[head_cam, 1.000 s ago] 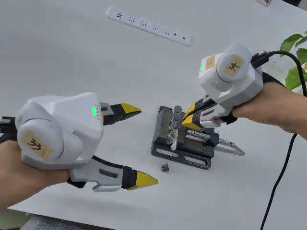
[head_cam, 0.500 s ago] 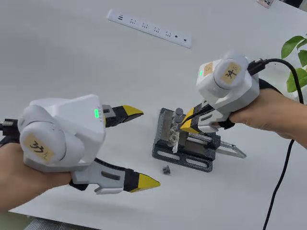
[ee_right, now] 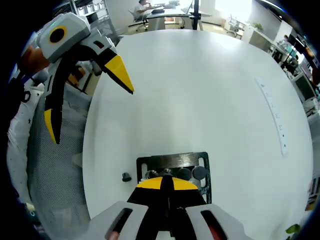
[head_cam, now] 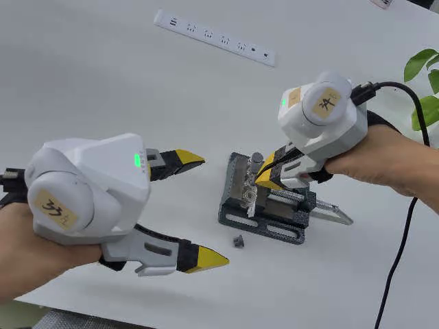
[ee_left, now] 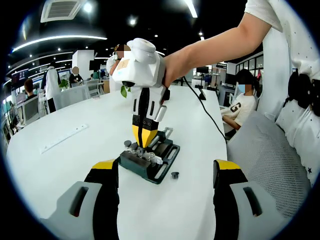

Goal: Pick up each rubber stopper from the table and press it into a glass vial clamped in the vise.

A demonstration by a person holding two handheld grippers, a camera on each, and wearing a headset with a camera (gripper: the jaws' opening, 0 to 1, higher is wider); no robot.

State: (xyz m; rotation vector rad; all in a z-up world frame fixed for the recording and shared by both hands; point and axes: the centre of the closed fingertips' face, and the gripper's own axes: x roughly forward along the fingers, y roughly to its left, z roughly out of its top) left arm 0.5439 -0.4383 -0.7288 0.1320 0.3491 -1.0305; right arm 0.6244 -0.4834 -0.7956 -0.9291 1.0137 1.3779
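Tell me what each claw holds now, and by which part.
Left claw: open, empty. Right claw: shut, tips down at the vials in the vise; whether they pinch anything cannot be told.

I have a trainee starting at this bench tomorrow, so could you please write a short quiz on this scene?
1. True or false: the left gripper is open.
2. Which gripper has its tips at the vise?
3. The loose stopper lies: A in the vise; B on the table beside the vise; C in the left gripper.
Key: 1 true; 2 the right gripper; 3 B.
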